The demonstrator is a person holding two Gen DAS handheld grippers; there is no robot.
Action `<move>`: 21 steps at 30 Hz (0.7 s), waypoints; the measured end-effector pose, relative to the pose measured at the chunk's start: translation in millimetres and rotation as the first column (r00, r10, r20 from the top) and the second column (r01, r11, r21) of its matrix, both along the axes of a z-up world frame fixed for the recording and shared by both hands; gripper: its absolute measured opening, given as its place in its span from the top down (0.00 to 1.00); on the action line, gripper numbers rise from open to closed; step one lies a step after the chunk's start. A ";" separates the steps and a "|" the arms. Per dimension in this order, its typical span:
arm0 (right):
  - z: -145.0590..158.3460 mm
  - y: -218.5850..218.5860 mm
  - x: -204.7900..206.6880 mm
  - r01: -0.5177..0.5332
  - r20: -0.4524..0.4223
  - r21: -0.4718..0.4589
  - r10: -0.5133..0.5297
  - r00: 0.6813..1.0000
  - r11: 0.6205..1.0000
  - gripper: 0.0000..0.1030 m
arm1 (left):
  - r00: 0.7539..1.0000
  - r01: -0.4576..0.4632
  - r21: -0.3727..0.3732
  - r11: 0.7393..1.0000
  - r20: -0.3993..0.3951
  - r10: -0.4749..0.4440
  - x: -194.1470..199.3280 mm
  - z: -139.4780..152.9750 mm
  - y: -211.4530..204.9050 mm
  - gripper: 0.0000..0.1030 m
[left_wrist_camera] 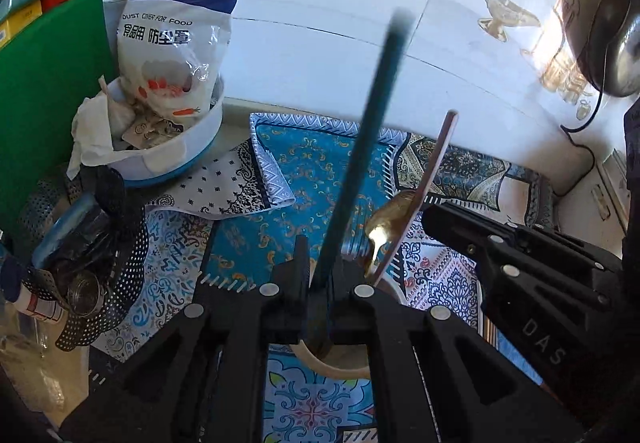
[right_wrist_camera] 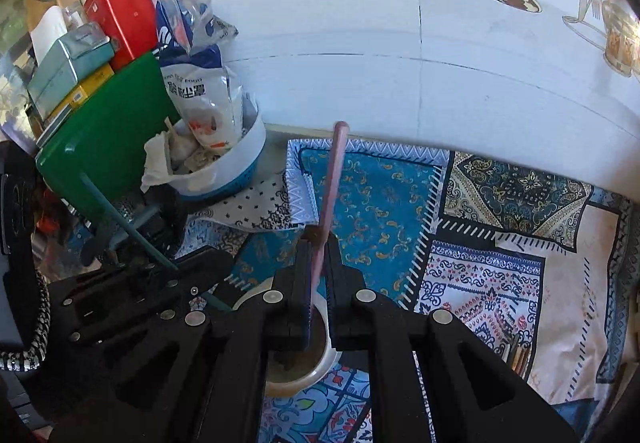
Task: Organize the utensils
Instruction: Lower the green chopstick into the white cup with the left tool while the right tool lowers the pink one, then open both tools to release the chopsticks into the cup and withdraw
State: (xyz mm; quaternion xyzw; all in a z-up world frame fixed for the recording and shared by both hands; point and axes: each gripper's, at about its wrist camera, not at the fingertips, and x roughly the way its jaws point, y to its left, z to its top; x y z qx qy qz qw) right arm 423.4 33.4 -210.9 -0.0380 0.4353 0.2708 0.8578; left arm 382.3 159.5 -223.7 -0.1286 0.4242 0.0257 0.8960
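Left tongs [left_wrist_camera: 319, 275] clamping slim teal handle [left_wrist_camera: 366, 139], right tongs [right_wrist_camera: 319, 263] clamping pink handle [right_wrist_camera: 334, 179]

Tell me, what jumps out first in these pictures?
Two black tools in the middle: the left hand-held gripper is shut on a dark green stick, and the right hand-held gripper on a pink stick, both slanting up over a cream cup below them. Under everything lies a bright patterned cloth. At the back left, a white bag stands in a white-and-blue basket.
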 end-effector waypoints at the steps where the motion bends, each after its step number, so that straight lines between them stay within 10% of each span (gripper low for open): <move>1: 1.3 -0.1 -2.2 -0.003 0.007 -0.012 0.003 1.000 1.000 0.94 | 1.000 0.004 0.006 1.000 -0.001 -0.004 -1.1 1.5 -1.2 0.95; 21: 80.1 -79.2 -57.2 0.068 0.152 -0.005 -0.066 0.986 0.998 0.84 | 0.984 0.071 0.018 0.997 0.165 -0.073 -44.4 94.6 -54.4 0.83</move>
